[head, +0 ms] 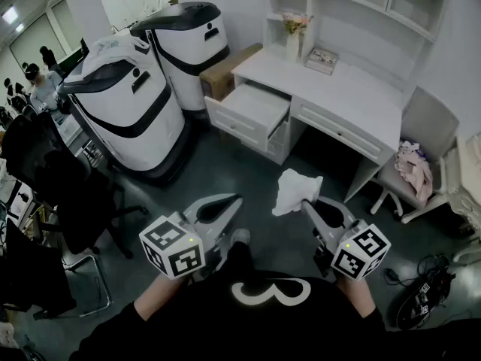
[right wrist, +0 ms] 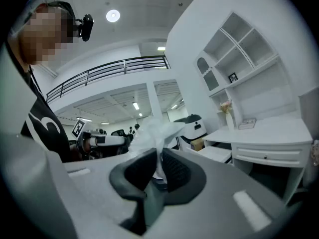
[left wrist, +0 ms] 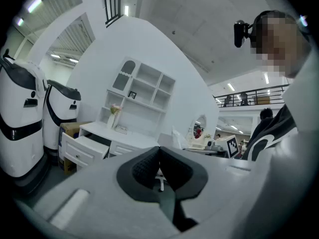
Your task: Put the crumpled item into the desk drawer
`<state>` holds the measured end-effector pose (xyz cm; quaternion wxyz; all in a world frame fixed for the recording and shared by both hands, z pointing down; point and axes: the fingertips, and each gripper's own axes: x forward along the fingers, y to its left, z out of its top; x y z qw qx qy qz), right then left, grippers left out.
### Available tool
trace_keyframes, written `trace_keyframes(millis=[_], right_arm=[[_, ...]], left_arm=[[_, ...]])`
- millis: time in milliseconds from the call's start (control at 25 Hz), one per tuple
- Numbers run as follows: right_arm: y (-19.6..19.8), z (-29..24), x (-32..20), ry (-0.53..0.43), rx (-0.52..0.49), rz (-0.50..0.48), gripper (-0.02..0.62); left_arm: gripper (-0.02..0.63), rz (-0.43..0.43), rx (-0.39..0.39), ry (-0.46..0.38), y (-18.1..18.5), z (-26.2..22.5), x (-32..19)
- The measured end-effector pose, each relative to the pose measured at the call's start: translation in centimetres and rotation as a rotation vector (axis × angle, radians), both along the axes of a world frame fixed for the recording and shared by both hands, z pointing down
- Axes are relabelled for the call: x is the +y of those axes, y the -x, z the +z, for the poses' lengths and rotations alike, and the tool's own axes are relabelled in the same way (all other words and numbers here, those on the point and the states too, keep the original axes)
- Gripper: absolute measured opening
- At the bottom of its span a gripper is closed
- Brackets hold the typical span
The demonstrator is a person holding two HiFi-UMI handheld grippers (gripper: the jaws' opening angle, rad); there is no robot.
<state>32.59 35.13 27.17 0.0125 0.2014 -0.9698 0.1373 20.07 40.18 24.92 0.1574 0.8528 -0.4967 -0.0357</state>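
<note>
A white crumpled tissue (head: 294, 190) is pinched in my right gripper (head: 310, 201), held in the air in front of the white desk (head: 353, 100). In the right gripper view the crumpled tissue (right wrist: 155, 136) sticks up from between the shut black pads (right wrist: 174, 171). The desk's left drawer (head: 249, 113) stands pulled out, and its inside looks bare. My left gripper (head: 234, 199) is shut with nothing in it, level with the right one and to its left. The same drawer (left wrist: 82, 150) shows at the left of the left gripper view.
Two big white-and-black machines (head: 131, 100) stand left of the desk, with a cardboard box (head: 225, 70) behind. A white chair (head: 421, 156) with clothes sits at the right. A black office chair (head: 52, 201) stands at the left. Cables (head: 421, 292) lie on the floor.
</note>
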Motion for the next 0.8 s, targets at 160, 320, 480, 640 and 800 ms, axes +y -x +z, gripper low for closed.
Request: trace_keyframes(millis=[160, 320, 480, 640, 800], right_arm=[[0.3, 0.0, 0.0, -0.015, 0.005, 0.006, 0.040], [1.0, 0.6, -1.3, -0.003, 0.020, 0.006, 0.040], [1.8, 1.3, -3.2, 0.008, 0.025, 0.015, 0.040], [3.3, 1.6, -6.0, 0.021, 0.031, 0.027, 0.040], [5.5, 1.7, -9.6, 0.034, 0.034, 0.042, 0.040]], left_arm=[[0.008, 0.003, -0.005, -0.005, 0.3, 0.2, -0.3], [0.008, 0.026, -0.006, -0.009, 0.7, 0.6, -1.9], [0.008, 0.049, -0.002, -0.003, 1.3, 1.3, -4.1], [0.008, 0.064, 0.002, 0.007, 2.9, 1.7, -7.0], [0.008, 0.086, 0.007, 0.016, 5.0, 1.8, -10.9]])
